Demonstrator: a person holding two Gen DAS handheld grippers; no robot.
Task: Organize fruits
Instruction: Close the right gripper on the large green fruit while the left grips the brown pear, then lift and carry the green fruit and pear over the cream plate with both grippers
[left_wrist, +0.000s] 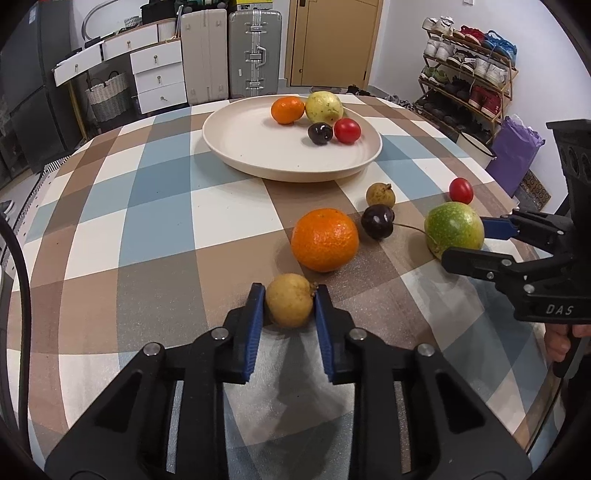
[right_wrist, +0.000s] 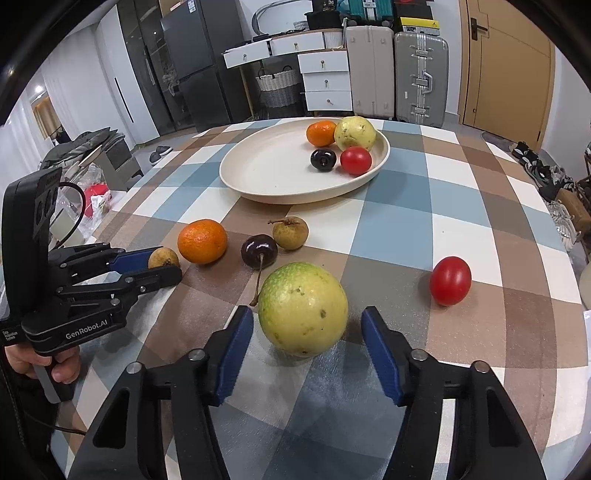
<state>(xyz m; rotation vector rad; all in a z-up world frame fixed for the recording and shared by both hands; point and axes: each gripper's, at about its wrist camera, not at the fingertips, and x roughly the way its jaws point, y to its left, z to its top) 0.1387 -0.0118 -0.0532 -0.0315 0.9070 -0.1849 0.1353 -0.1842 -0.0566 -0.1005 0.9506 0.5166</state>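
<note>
Surface (left_wrist: 159, 206): round top under a checked cloth of blue, brown and cream squares; faint speckled weave.
Plate (left_wrist: 258, 162): wide, shallow, cream, matte, raised rim; sits at the far side of the surface. It holds a small orange, a yellow-green round fruit, a dark glossy cherry and a red tomato, clustered at its far right.
Left tool (left_wrist: 290, 301): black jointed arms, ribbed blue pads; closed on the longan, both pads pressed on its sides.
Right tool (right_wrist: 306, 325): same build; pads stand either side of the green fruit with a gap showing at each side, so not gripping it.
Green fruit (right_wrist: 303, 308): largest loose piece, round, yellow-green, smooth skin with small brown specks; resting on the cloth.
Orange (left_wrist: 324, 240): round, pebbled peel, just beyond the longan.
Longan (left_wrist: 289, 300): small, tan, dull rough skin, stub of stem at right; at the near edge of the group.
Loose cherry (left_wrist: 377, 221): dark, glossy, long thin stem trailing toward the green fruit.
Second longan (left_wrist: 380, 195): tan, just behind the cherry.
Loose tomato (right_wrist: 450, 280): red, smooth, oval, apart to the right.
</note>
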